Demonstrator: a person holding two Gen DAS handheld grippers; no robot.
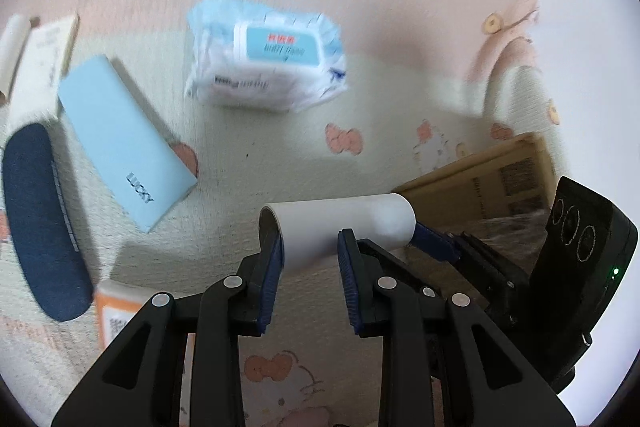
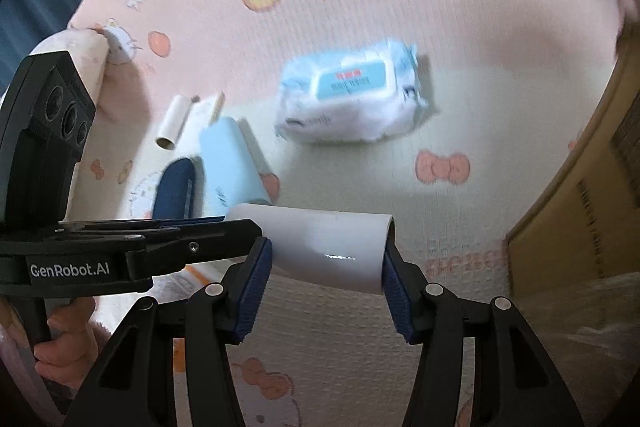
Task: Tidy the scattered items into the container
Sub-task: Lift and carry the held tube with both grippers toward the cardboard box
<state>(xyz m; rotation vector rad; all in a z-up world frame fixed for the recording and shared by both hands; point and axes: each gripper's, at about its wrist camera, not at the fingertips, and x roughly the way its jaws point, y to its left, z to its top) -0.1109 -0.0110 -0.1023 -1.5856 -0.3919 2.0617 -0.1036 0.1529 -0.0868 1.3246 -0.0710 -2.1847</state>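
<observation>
A white roll [image 1: 344, 227] [image 2: 328, 247] hangs above the mat, held from both sides. My left gripper [image 1: 310, 259] is shut on it near its open end, one blue pad on each side. My right gripper [image 2: 326, 275] is shut on the same roll, which lies crosswise between its pads; one of its fingers [image 1: 436, 247] shows at the roll's far end in the left wrist view. The cardboard box [image 1: 480, 179] [image 2: 580, 187] stands to the right. Still on the mat are a wipes pack [image 1: 264, 67] [image 2: 352, 95], a light blue box [image 1: 120, 147] [image 2: 232, 163] and a navy case [image 1: 40, 219] [image 2: 176, 187].
A second white tube [image 2: 172, 127] and a cream box [image 1: 44, 67] lie at the far left. An orange-and-white pack [image 1: 116, 315] lies near my left gripper. A hand [image 2: 64, 339] grips the left tool. The cartoon-print mat [image 2: 400, 7] covers the floor.
</observation>
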